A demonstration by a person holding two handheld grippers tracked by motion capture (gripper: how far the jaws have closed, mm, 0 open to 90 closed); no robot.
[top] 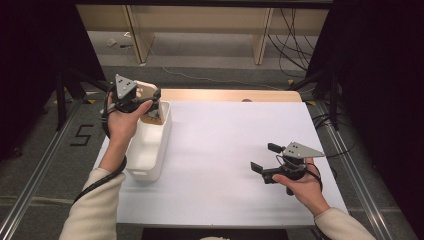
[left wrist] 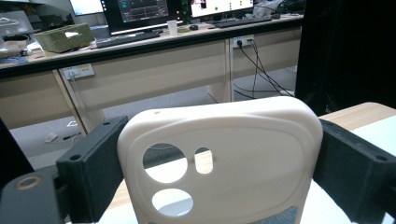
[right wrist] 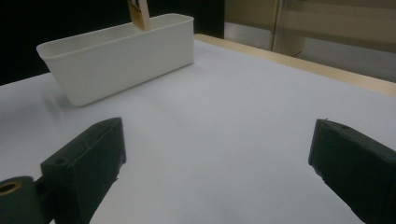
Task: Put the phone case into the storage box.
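A cream phone case point(left wrist: 243, 149) with camera cut-outs stands upright between the jaws of my left gripper point(left wrist: 219, 140), which is shut on its two side edges. In the high view that gripper point(top: 150, 102) holds the phone case point(top: 146, 92) over the far end of a white plastic bin point(top: 150, 150) at the table's left edge. The case's lower end point(right wrist: 140, 14) dips just inside the bin point(right wrist: 116, 56). My right gripper point(top: 265, 157) rests low over the white tabletop at the right, open, with nothing between its jaws point(right wrist: 219, 163).
The white table surface point(top: 225, 150) lies between the bin and the right hand. A wooden strip point(top: 230, 95) runs along the far edge. Black frame posts, cables and desk legs stand beyond the table.
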